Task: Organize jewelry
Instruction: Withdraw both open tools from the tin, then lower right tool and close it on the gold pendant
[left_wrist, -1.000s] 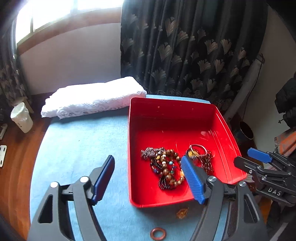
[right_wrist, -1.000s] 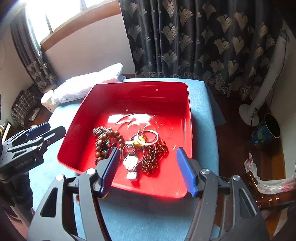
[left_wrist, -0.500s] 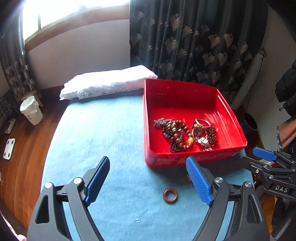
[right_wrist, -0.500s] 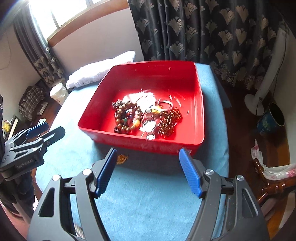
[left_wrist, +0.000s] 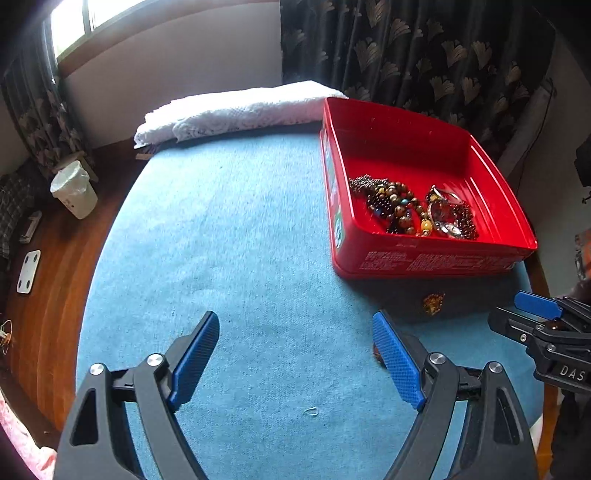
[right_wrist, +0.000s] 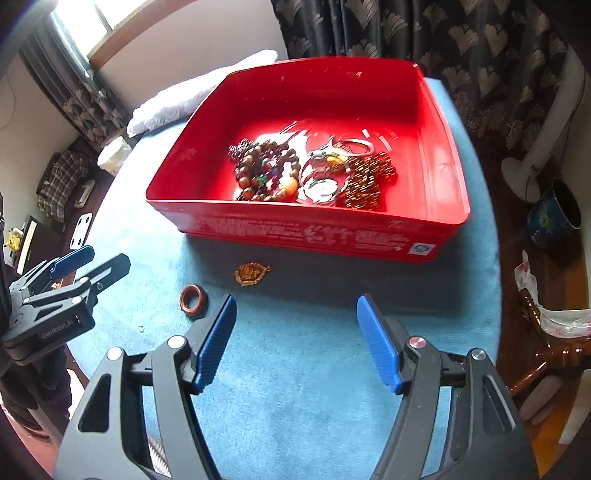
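Note:
A red tin box (left_wrist: 436, 258) (right_wrist: 306, 230) stands on the blue cloth and holds a heap of bead bracelets (left_wrist: 399, 206) (right_wrist: 266, 173), a watch (right_wrist: 321, 186) and a dark beaded piece (right_wrist: 365, 177). A gold brooch (right_wrist: 252, 273) (left_wrist: 434, 302) and a brown ring (right_wrist: 192, 301) lie on the cloth in front of the box. My left gripper (left_wrist: 295, 362) is open and empty above the cloth, left of the box. My right gripper (right_wrist: 295, 339) is open and empty, just short of the brooch.
A folded white lace cloth (left_wrist: 236, 110) lies at the table's far edge. Dark curtains hang behind. A white bin (left_wrist: 74, 188) and a floor scale (left_wrist: 28, 271) are on the wooden floor to the left. A small metal clip (left_wrist: 312, 410) lies on the cloth.
Both grippers have drawn back from the box and away from its contents. The brooch and ring now lie ahead of them. Both stay open and empty.

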